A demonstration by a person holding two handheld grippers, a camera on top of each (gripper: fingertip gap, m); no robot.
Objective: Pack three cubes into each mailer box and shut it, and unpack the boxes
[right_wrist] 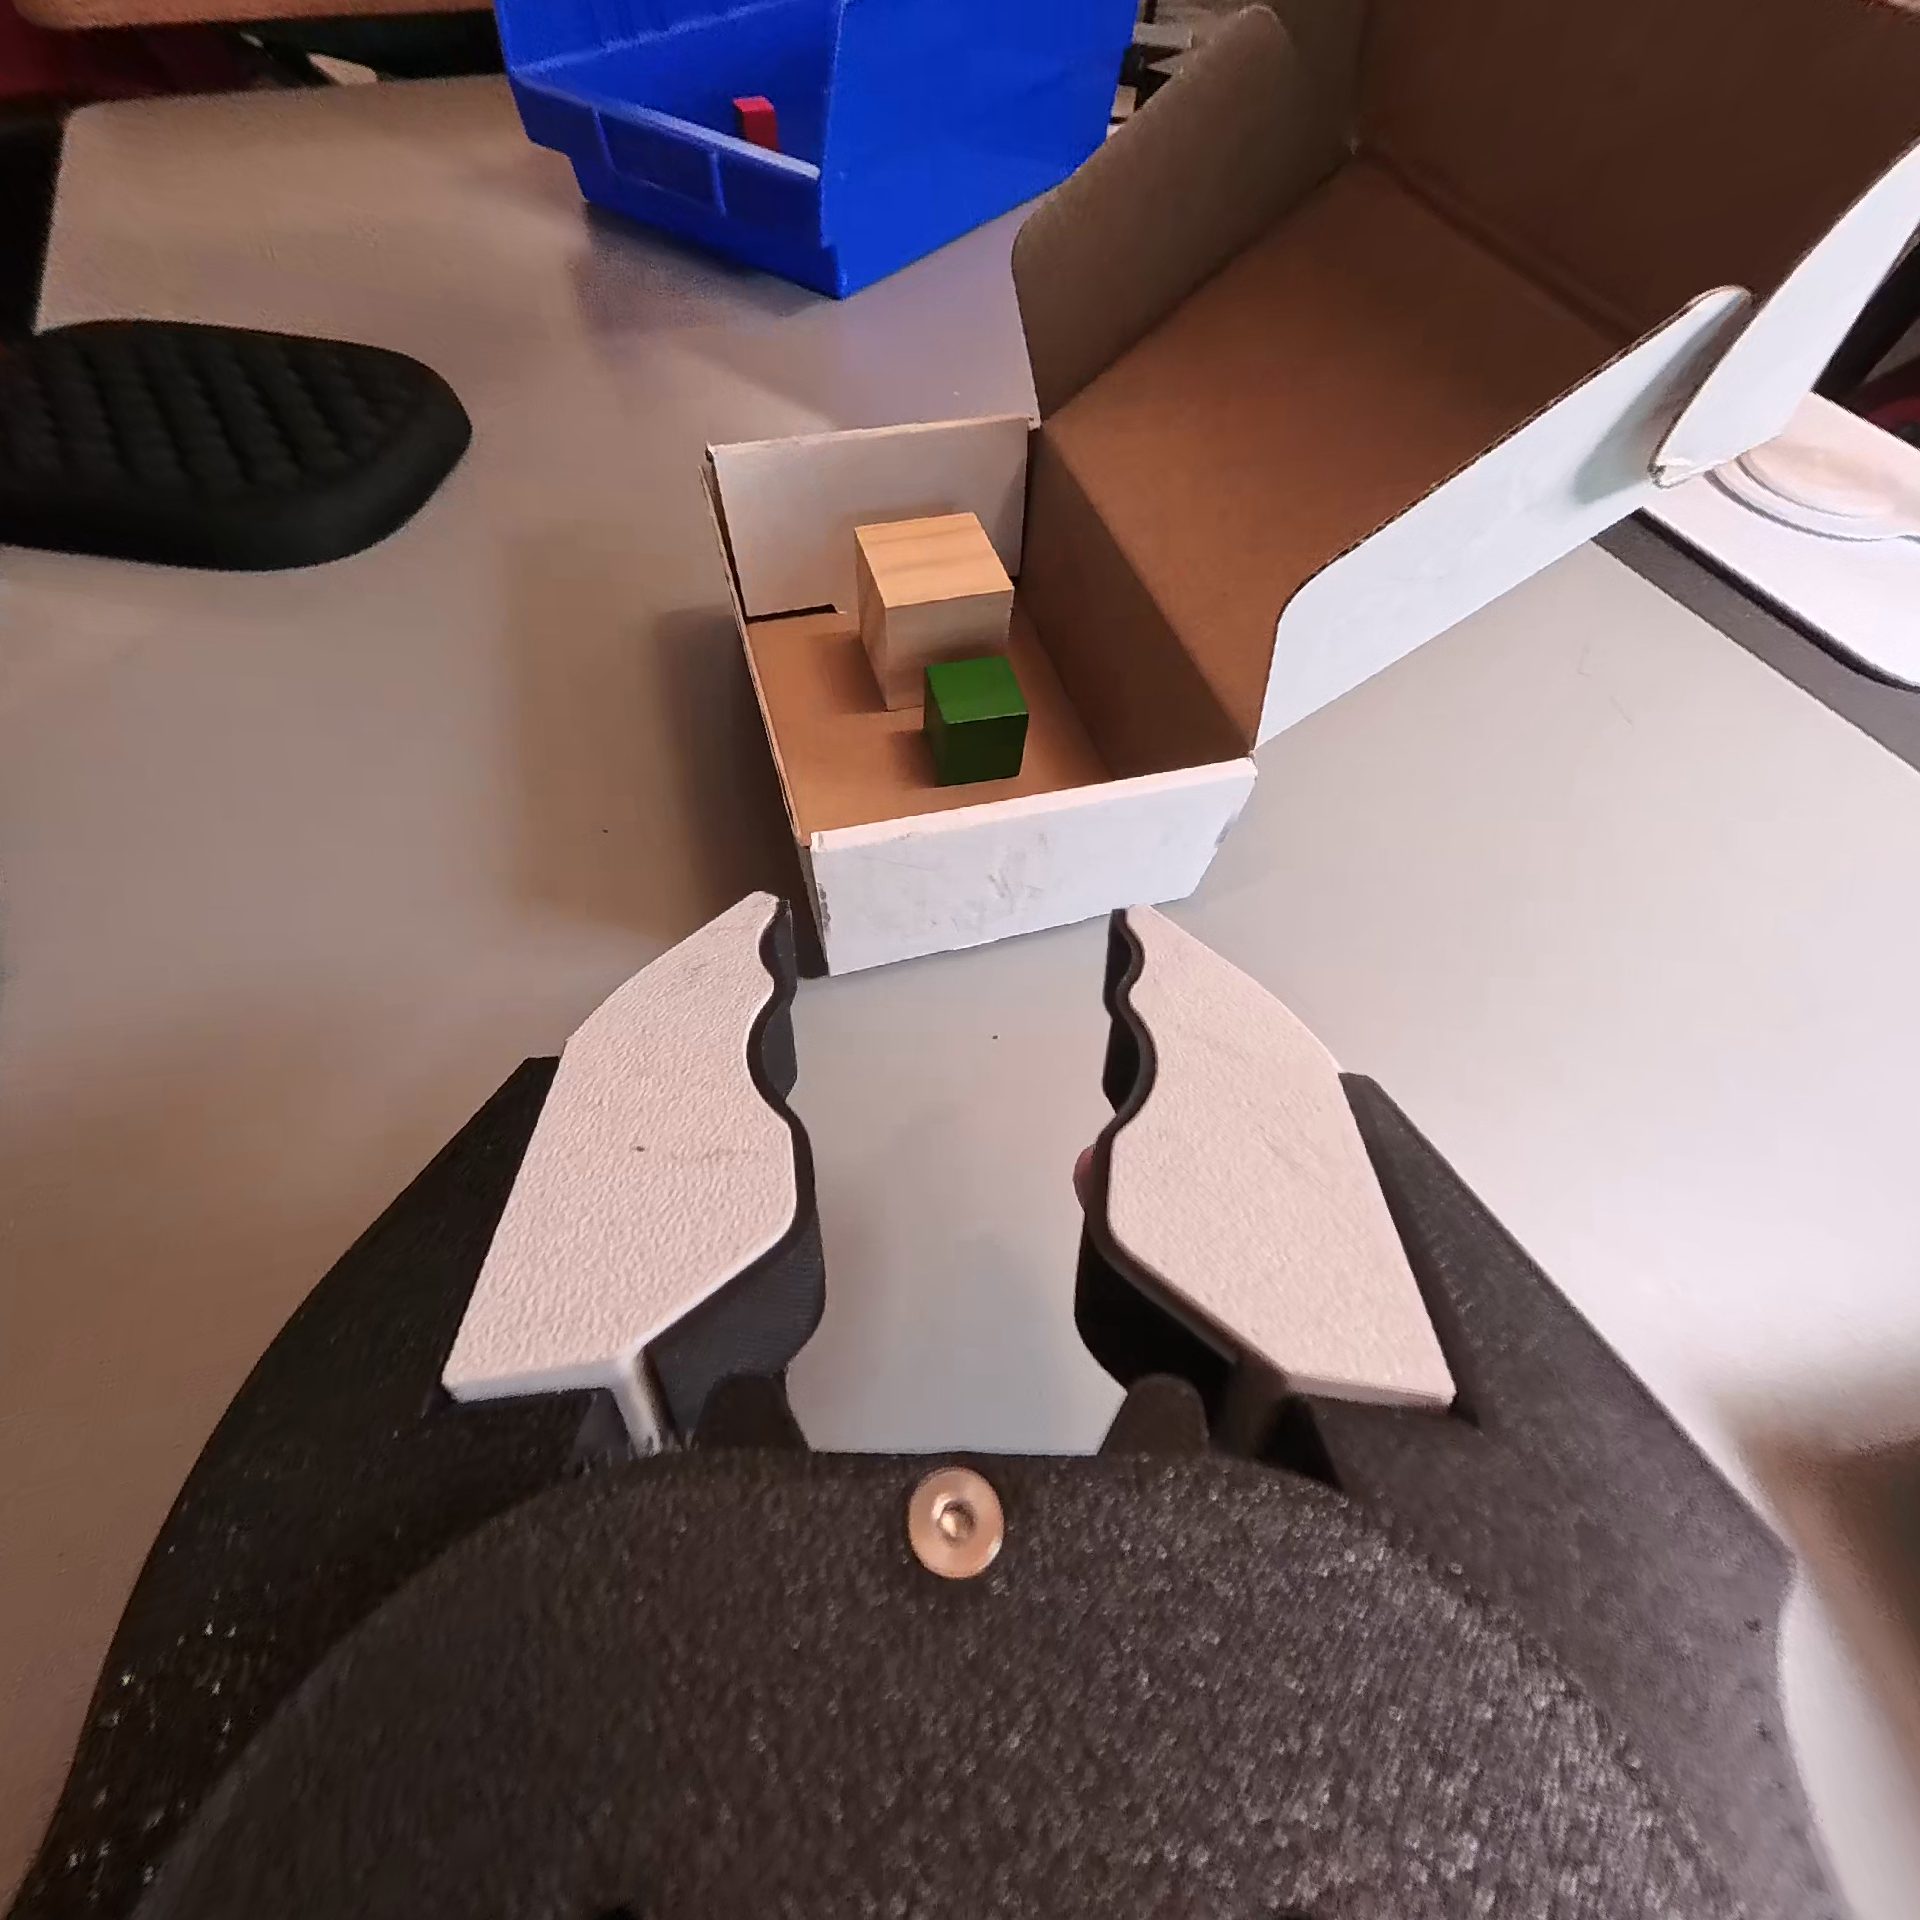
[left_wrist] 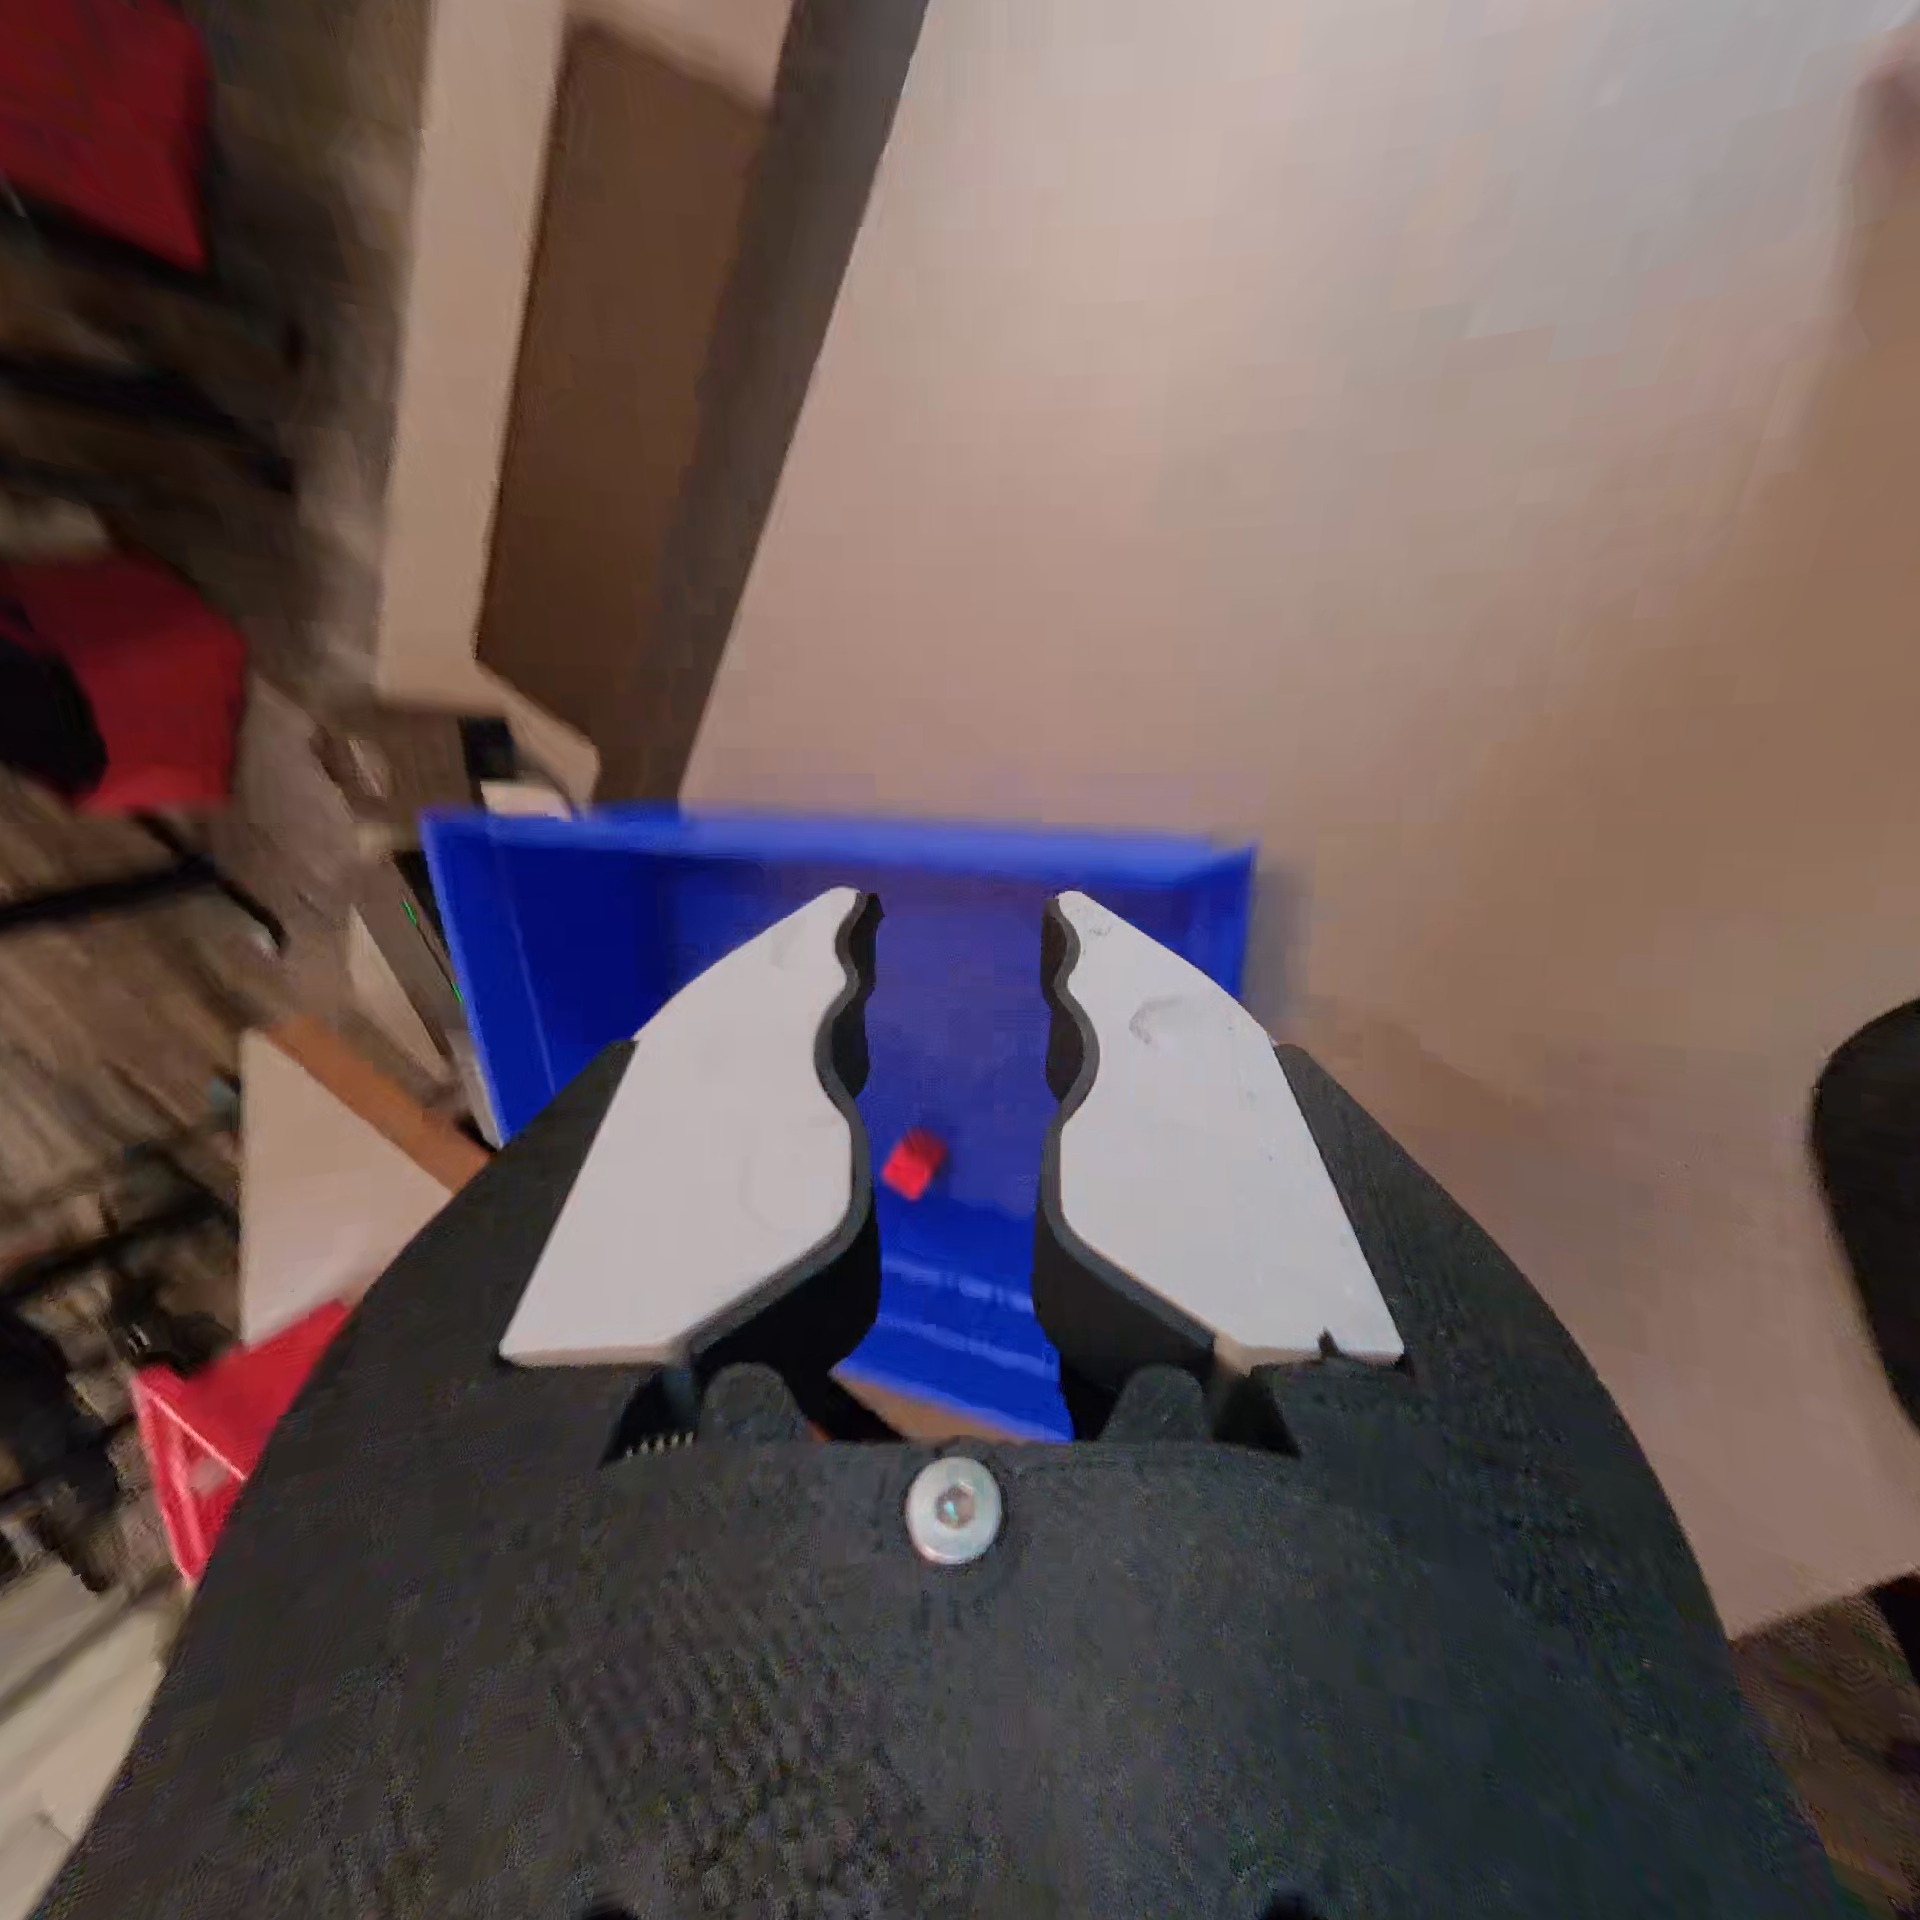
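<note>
Standing open on the grey desk [right_wrist: 312, 727], the white mailer box [right_wrist: 1023, 883] shows a brown cardboard inside and a scuffed, smudged front wall. Its lid [right_wrist: 1403, 343] is thrown back to the right, with a white side flap [right_wrist: 1538, 488] jutting toward the desk's right edge. Two cubes sit in the box near its lid-side wall: a plain wooden cube [right_wrist: 930, 592] toward the back, and a smaller green cube [right_wrist: 975, 719] just in front of it, apparently touching it.

The right gripper [right_wrist: 951, 951] is low over the desk just before the box's front wall, jaws spread wide with nothing between them; its left fingertip is right at the box's front-left corner.

Toward the far edge of the desk stands a blue plastic bin [right_wrist: 831, 187] with a small red cube [right_wrist: 750, 116] inside. The left gripper [left_wrist: 956, 914] points down into that bin [left_wrist: 582, 935], its jaws parted moderately and empty, the red cube [left_wrist: 912, 1166] lying on the bin floor between them; this view is motion-blurred.

A black textured pad [right_wrist: 197, 436] lies near the desk's left edge.
</note>
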